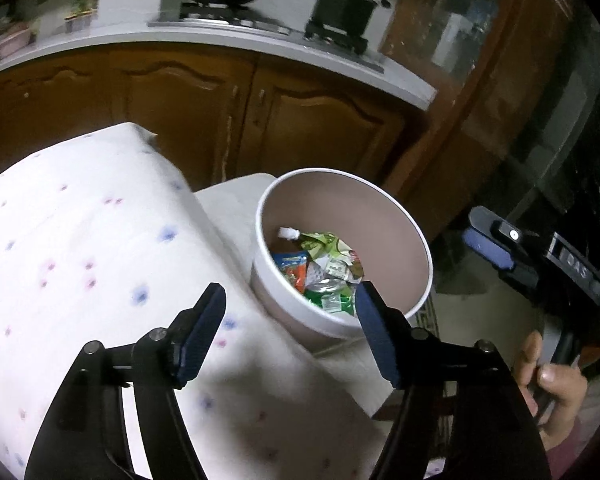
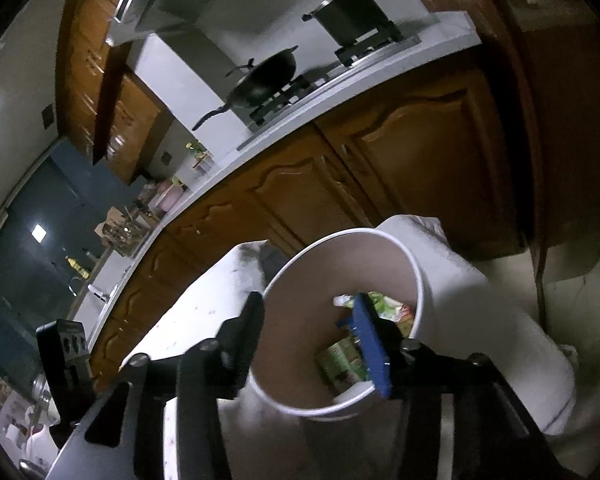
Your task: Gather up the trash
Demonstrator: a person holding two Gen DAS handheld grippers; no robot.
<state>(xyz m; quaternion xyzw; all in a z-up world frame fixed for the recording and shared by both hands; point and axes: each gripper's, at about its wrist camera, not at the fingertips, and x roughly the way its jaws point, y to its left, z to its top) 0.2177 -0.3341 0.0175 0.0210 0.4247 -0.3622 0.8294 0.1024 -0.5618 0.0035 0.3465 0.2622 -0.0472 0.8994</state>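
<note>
Left gripper (image 1: 290, 312) jaws empty; trash (image 1: 320, 268) beyond, inside bin (image 1: 416, 236)

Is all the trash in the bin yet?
Lots is: wrappers and a can lie inside the white bin. Both hand-held grippers, left and right, are open with nothing between their fingers. No trash shows on the flowered tablecloth, though these views could miss some.

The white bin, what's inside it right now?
The white bin holds crumpled wrappers, mostly green with one blue and orange, a white cap and what looks like a can top. Anything beneath that pile, and the bin's floor, is covered.
</note>
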